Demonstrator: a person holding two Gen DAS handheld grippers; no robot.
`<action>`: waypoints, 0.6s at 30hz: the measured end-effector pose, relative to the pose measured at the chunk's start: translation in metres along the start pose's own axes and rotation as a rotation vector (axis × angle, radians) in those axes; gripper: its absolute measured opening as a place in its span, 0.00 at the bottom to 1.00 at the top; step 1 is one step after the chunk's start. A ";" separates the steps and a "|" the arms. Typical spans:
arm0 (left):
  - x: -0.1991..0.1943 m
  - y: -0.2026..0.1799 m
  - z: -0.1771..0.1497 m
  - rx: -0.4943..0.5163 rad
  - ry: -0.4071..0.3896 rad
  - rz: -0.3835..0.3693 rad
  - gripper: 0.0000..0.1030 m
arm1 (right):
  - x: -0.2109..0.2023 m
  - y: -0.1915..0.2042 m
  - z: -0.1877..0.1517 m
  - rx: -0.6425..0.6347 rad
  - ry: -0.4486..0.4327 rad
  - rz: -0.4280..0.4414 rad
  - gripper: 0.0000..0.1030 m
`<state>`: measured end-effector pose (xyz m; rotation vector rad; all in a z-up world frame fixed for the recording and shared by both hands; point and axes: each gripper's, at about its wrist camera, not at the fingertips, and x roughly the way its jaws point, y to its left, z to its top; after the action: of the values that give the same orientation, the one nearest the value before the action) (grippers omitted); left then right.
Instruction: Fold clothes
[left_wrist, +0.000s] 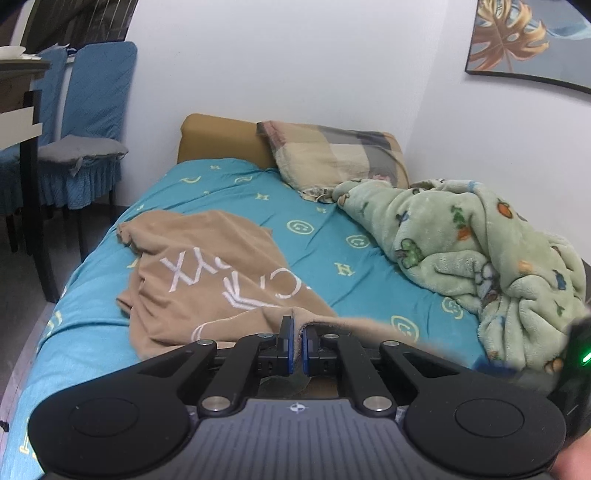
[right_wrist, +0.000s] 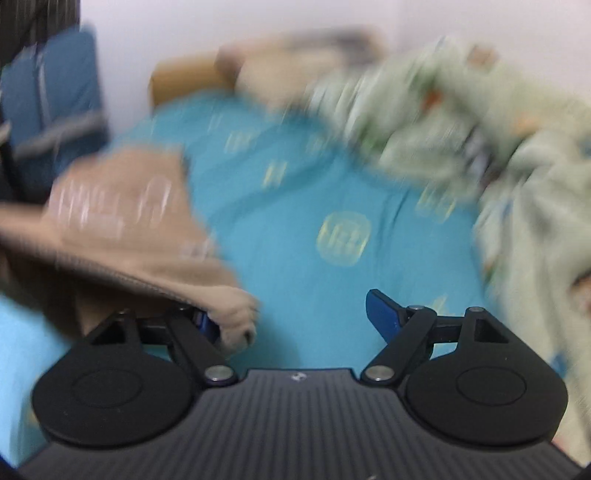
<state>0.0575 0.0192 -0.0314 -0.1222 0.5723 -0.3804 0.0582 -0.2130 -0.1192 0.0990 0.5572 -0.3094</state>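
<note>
Your left gripper (left_wrist: 298, 341) has its blue pads pressed nearly together on a raised fold of the tan garment (left_wrist: 207, 273) — a pinch at the near hem, judging by how the cloth tents up to the jaws; that grip looks meant to anchor one corner so the rest can be drawn flat. Your right gripper (right_wrist: 295, 317) stands wide apart and clasps nothing; a bunched end of the same tan cloth drapes over its left finger (right_wrist: 207, 325) rather than sitting between the two, so I'd judge it is either about to take that corner or has none yet; the heavy blur in that view makes the contact hard to settle.

The garment lies rumpled on the teal bedsheet (left_wrist: 314, 229), toward the bed's left edge and reaching its near edge, well apart from the green fleece blanket (left_wrist: 480, 243) heaped along the right edge and the checked pillow (left_wrist: 332, 151) at the head end; keeping it there leaves you open sheet in the middle for the fold.

White lettering runs across the tan cloth, upside down from your side — "XX" and some chevron strokes show, the rest is lost in creases; the sheet carries repeated smiley faces and an "H"-like mark; no brand name can be read for certain.
</note>
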 end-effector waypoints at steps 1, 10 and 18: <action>-0.001 0.001 0.001 -0.006 -0.001 -0.003 0.04 | -0.010 -0.001 0.005 0.007 -0.071 -0.004 0.78; 0.016 0.013 -0.007 -0.081 0.105 -0.029 0.15 | -0.053 0.007 0.025 -0.053 -0.334 0.038 0.78; 0.045 -0.021 -0.021 0.088 0.147 -0.060 0.55 | -0.055 0.000 0.034 -0.030 -0.325 0.074 0.78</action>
<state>0.0738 -0.0178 -0.0675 -0.0271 0.6974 -0.4752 0.0317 -0.2044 -0.0613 0.0390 0.2353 -0.2384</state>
